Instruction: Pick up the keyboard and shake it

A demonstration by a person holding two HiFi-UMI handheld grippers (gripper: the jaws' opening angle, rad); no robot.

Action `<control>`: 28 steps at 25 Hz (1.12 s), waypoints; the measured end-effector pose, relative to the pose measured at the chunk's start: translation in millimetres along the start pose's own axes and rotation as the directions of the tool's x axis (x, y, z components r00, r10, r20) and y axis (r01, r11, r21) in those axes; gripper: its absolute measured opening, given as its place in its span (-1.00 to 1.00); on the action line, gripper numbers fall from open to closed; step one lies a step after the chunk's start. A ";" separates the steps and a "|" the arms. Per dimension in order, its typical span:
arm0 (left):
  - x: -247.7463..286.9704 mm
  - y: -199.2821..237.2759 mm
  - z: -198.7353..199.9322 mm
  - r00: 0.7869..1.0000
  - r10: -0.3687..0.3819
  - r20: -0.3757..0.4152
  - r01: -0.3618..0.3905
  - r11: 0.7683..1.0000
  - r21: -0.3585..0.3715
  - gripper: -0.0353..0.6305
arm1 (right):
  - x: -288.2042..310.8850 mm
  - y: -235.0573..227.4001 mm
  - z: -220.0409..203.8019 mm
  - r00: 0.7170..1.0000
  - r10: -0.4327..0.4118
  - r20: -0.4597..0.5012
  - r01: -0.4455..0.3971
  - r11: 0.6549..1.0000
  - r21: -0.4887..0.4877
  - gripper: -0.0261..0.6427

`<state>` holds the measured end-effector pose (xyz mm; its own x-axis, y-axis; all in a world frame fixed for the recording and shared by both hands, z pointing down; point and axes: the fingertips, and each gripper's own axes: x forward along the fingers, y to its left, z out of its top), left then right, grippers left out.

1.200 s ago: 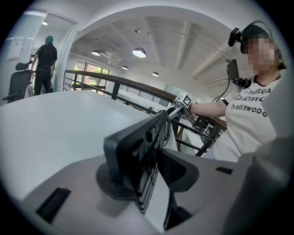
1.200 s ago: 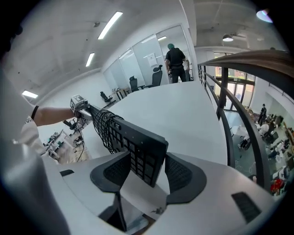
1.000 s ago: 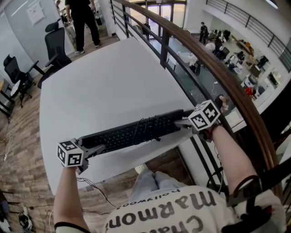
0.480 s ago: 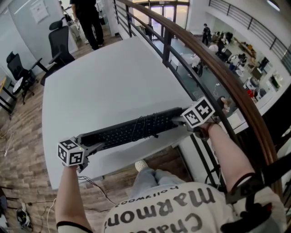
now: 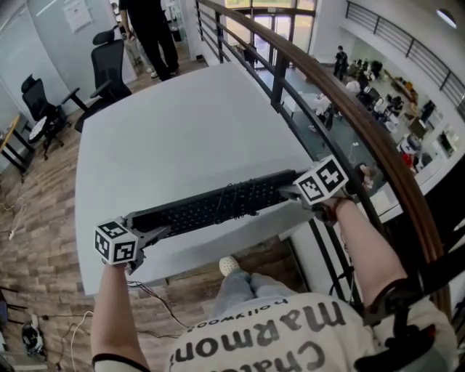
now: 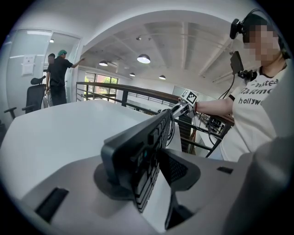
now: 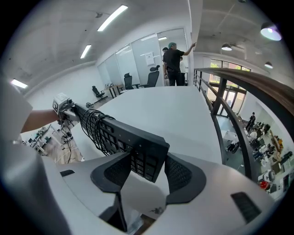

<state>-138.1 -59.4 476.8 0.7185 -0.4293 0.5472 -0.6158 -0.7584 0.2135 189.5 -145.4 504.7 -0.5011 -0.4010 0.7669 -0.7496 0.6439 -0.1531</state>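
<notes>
Low in the middle of the head view, the black keyboard (image 5: 218, 205) hangs slanting above the near edge of the white tabletop (image 5: 182, 123), carried by its two ends with a cable (image 7: 94, 124) wound round its middle. The left gripper (image 5: 149, 238) pinches the lower-left end: its jaws have just been opening a little, yet the keyboard's end stands between them on its edge with the pads against it. The right gripper (image 5: 290, 195) has its jaws spread fairly wide but set on either side of the upper-right end, keys facing one pad. The pick-up therefore looks done, since no part of the keyboard appears to rest on the tabletop. What is left, by my reading, is the shaking itself, and a single instant cannot show whether that has begun. As for writing, the person's white shirt (image 5: 290, 334) at the bottom of the head view carries large dark letters, seen upside down, that read "Marmon" with a smaller "hollywoo" above. No brand can be made out on the keyboard, and the sheet on the wall (image 5: 76, 13) at upper left is too small to read.
</notes>
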 end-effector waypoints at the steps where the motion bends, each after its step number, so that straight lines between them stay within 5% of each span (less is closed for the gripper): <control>1: -2.6 -0.3 2.4 1.000 0.008 0.005 -0.008 1.000 0.010 -0.39 | -1.6 1.4 2.4 1.000 -0.007 0.005 0.007 1.000 -0.001 -0.19; 20: -54.6 25.8 63.6 0.987 0.112 0.113 -0.131 0.975 0.180 -0.38 | -23.2 16.2 87.9 0.985 -0.085 0.150 0.093 0.995 -0.042 -0.19; 28: -86.9 64.6 96.2 0.982 0.134 0.130 -0.167 0.944 0.284 -0.41 | -8.7 28.7 137.5 0.966 -0.079 0.245 0.097 0.993 -0.062 -0.19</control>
<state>-209.2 -118.2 365.2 0.6650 -0.5874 0.4611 -0.6094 -0.7838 -0.1196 112.9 -213.0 407.9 -0.5311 -0.5978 0.6004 -0.7662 0.6414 -0.0392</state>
